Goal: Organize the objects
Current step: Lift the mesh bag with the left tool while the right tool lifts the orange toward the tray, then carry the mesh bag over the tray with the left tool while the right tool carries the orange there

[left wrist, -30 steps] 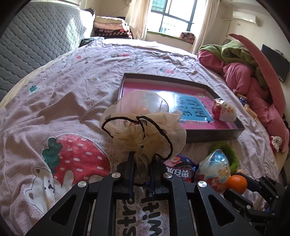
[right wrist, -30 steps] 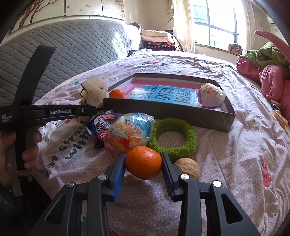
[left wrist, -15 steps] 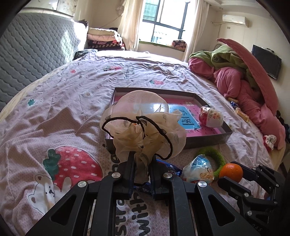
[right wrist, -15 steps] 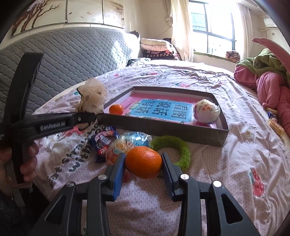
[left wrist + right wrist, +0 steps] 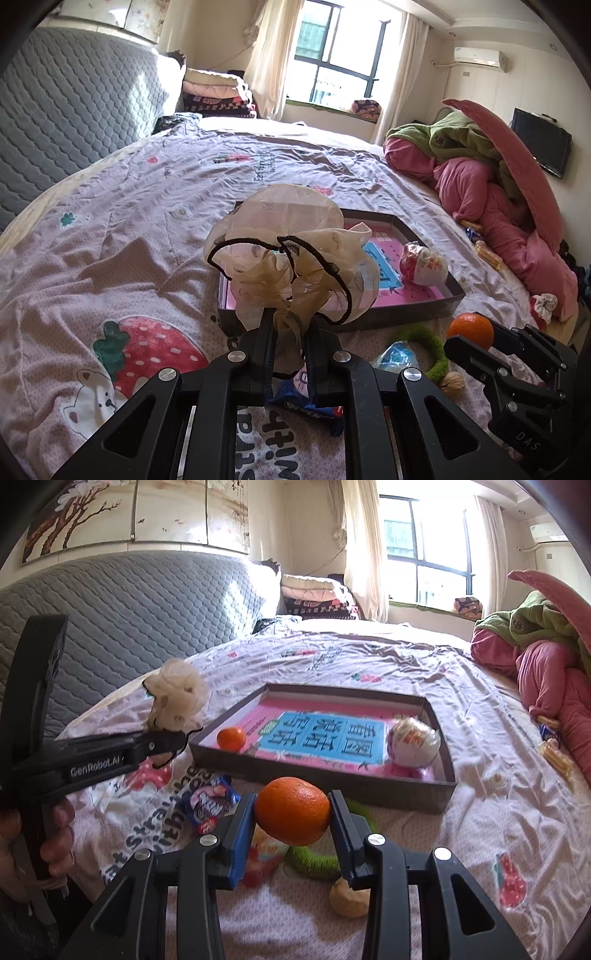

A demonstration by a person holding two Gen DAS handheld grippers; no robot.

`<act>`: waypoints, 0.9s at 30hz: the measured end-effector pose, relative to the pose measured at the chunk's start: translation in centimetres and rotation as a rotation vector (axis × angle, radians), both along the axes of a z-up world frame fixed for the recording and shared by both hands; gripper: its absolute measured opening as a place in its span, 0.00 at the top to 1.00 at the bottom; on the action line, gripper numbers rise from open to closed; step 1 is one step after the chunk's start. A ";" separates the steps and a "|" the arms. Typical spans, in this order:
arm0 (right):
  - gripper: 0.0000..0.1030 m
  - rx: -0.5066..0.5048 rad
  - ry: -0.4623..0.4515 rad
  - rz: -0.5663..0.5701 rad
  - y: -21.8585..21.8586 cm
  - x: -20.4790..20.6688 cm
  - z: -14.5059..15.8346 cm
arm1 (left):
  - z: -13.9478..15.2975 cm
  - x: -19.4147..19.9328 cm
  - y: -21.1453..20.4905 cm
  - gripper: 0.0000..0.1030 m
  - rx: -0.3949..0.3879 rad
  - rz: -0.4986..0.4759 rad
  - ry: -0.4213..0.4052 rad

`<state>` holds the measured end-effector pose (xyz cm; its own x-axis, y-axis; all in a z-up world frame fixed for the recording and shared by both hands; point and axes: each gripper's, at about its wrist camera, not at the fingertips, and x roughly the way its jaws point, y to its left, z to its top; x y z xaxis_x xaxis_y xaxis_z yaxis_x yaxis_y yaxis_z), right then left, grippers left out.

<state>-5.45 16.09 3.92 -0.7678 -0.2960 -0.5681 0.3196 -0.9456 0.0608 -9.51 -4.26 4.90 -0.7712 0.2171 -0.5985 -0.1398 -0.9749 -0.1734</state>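
Observation:
My left gripper (image 5: 289, 334) is shut on a beige sheer scrunchie (image 5: 291, 254) with black trim and holds it above the bed, near the front left corner of the grey tray (image 5: 424, 308). My right gripper (image 5: 292, 814) is shut on an orange (image 5: 292, 814), raised above the bed in front of the tray (image 5: 354, 782). The tray has a pink and blue bottom and holds a small orange (image 5: 231, 737) and a wrapped ball (image 5: 413, 743). The scrunchie (image 5: 176, 696) and left gripper (image 5: 166, 740) show at left in the right wrist view.
On the bedsheet in front of the tray lie a green fuzzy ring (image 5: 430, 341), a blue snack packet (image 5: 208, 803), a wrapped toy egg (image 5: 397, 356) and a walnut (image 5: 349, 899). Pink and green bedding (image 5: 495, 184) is piled at right. A grey headboard (image 5: 110, 602) is at left.
Both grippers have risen with their loads; the tray and the items on the bed now sit lower and farther in both views.

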 end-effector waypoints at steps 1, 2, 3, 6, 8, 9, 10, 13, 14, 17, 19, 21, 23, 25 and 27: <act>0.62 -0.002 0.007 -0.006 0.1 -0.1 0.2 | 0.1 -0.1 0.1 0.87 -0.008 0.003 0.006; 0.62 -0.003 0.014 -0.010 0.1 -0.3 0.4 | 0.3 -0.2 0.1 0.87 -0.018 0.004 0.014; 0.62 -0.004 0.019 -0.015 0.2 -0.5 0.6 | 0.5 -0.2 0.1 0.87 -0.021 0.008 0.022; 0.62 -0.013 0.032 -0.024 0.4 -0.9 1.0 | 0.9 -0.5 0.0 0.87 -0.011 0.012 0.035; 0.62 -0.018 0.041 -0.028 0.5 -1.0 1.2 | 1.0 -0.6 -0.1 0.87 -0.002 0.013 0.038; 0.62 -0.021 0.044 -0.028 0.5 -1.1 1.3 | 1.1 -0.7 0.0 0.87 -0.002 0.012 0.040; 0.62 -0.021 0.046 -0.029 0.5 -1.1 1.4 | 1.1 -0.7 0.1 0.87 -0.002 0.013 0.042; 0.62 -0.019 0.050 -0.031 0.5 -1.3 1.5 | 1.2 -0.9 0.6 0.87 0.005 0.006 0.045; 0.62 -0.019 0.051 -0.032 0.5 -1.4 1.6 | 1.1 -0.9 0.8 0.87 0.004 0.004 0.046; 0.62 -0.018 0.056 -0.033 0.5 -1.6 1.6 | 1.2 -1.1 1.3 0.87 0.006 -0.002 0.053; 0.62 -0.013 0.065 -0.038 0.5 -1.7 1.7 | 1.2 -1.2 1.6 0.87 0.004 -0.003 0.052; 0.62 -0.014 0.068 -0.041 0.6 -1.9 1.9 | 1.0 -1.5 1.9 0.87 0.003 -0.003 0.044; 0.62 -0.009 0.071 -0.047 0.6 -2.1 1.9 | 0.8 -1.8 2.2 0.87 0.008 -0.005 0.032; 0.62 0.001 0.076 -0.052 0.5 -2.4 2.0 | 0.7 -2.1 2.4 0.87 0.013 -0.006 0.026; 0.62 0.004 0.080 -0.052 0.4 -2.6 2.1 | 0.6 -2.4 2.6 0.87 0.012 -0.006 0.026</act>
<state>-8.08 16.48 6.02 -0.8251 -0.2520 -0.5058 0.2733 -0.9614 0.0331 -11.91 -1.66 5.51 -0.7849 0.2292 -0.5756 -0.1507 -0.9718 -0.1813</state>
